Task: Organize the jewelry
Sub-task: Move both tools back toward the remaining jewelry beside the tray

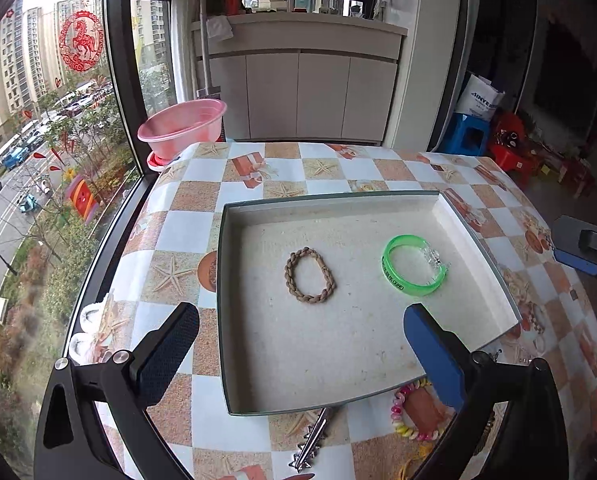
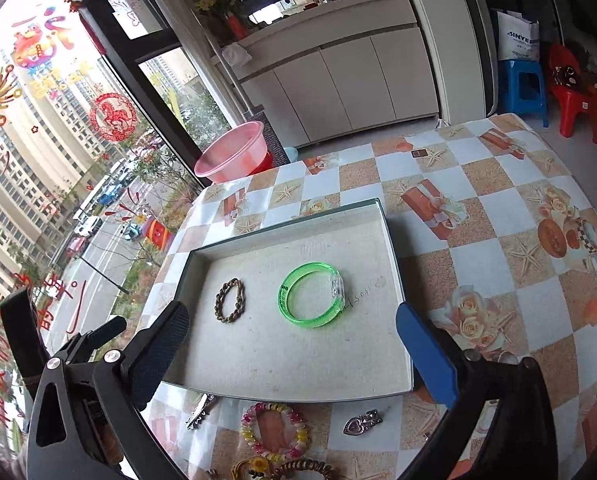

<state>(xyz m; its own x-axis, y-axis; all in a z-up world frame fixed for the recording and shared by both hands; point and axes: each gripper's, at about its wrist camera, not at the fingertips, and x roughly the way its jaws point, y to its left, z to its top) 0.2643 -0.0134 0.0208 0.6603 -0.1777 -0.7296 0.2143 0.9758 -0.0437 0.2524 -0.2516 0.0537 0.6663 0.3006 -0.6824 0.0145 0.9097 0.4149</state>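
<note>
Both the left gripper point(image 1: 300, 350) and right gripper point(image 2: 292, 350) hang empty, jaws wide. The braided bracelet point(image 2: 230, 300) and green bangle point(image 2: 312, 294) lie mid-tray point(image 2: 398, 280); next, probably the beaded bracelet point(image 2: 274, 432) by the table's near edge

In the left wrist view, the blue finger point(image 1: 434, 356) hid part of the pastel bead bracelet point(image 1: 408, 420), and the silver hair clip point(image 1: 312, 440) ran down to the bottom edge, where a sliver of something pinkish was too cut off to identify. In the right wrist view, a brown coiled bracelet point(image 2: 304, 470) and a yellow flower piece point(image 2: 256, 466) were cropped by the bottom edge. The small handwriting point(image 2: 358, 294) on the tray floor point(image 2: 298, 352) was too small to read.
</note>
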